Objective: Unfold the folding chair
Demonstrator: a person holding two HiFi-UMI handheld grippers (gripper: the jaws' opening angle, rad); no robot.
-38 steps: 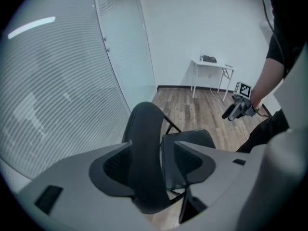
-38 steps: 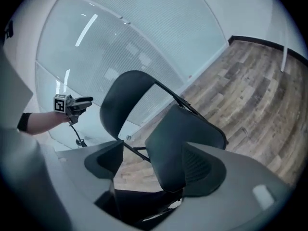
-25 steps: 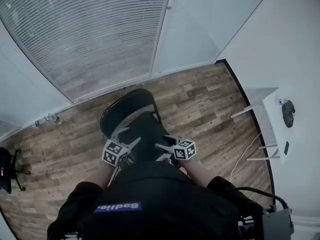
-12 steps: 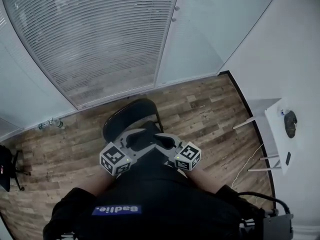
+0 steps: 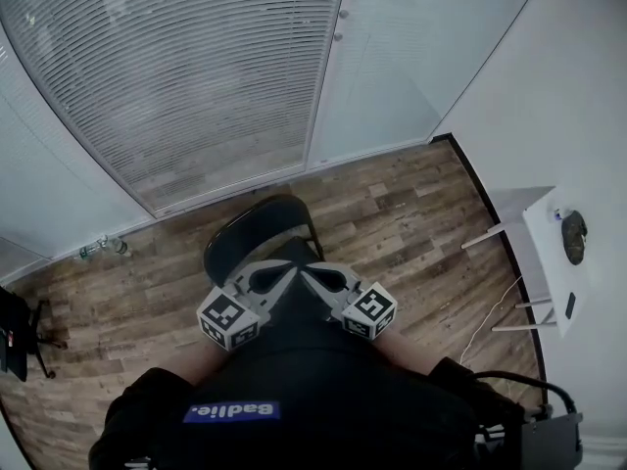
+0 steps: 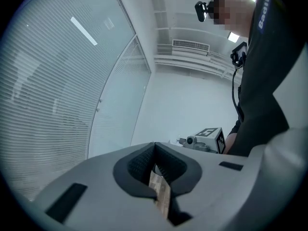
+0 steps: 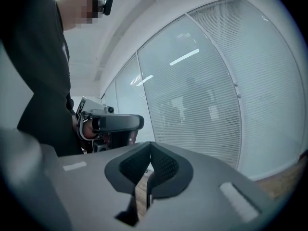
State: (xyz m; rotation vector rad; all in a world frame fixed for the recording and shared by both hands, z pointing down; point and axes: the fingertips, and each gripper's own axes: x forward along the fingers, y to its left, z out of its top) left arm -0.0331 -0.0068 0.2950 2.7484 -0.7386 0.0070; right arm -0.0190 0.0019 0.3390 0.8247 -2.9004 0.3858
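I am holding my left gripper (image 5: 282,275) and my right gripper (image 5: 306,273) up in front of my chest, their tips pointing inward so that they are almost meeting nose to nose. The fingers (image 6: 139,163) of the left one are pressing together, having just been closing, and nothing is sitting between them; only a sliver of the wooden floor (image 5: 392,213) is showing through the slit behind the pads. The fingers (image 7: 166,168) of the right one have likewise just been closing and are now meeting on nothing. The folding chair (image 5: 255,228) is standing on the floor below and a little beyond both sets of fingertips, apart from them, its dark rounded panel facing up at me; I cannot tell how far it is opened out. Ahead of the fingers a glass wall with blinds (image 5: 176,76) is rising from the floor. Well off to the right of my right fingers a white desk (image 5: 549,262) is carrying a dark object (image 5: 574,237).
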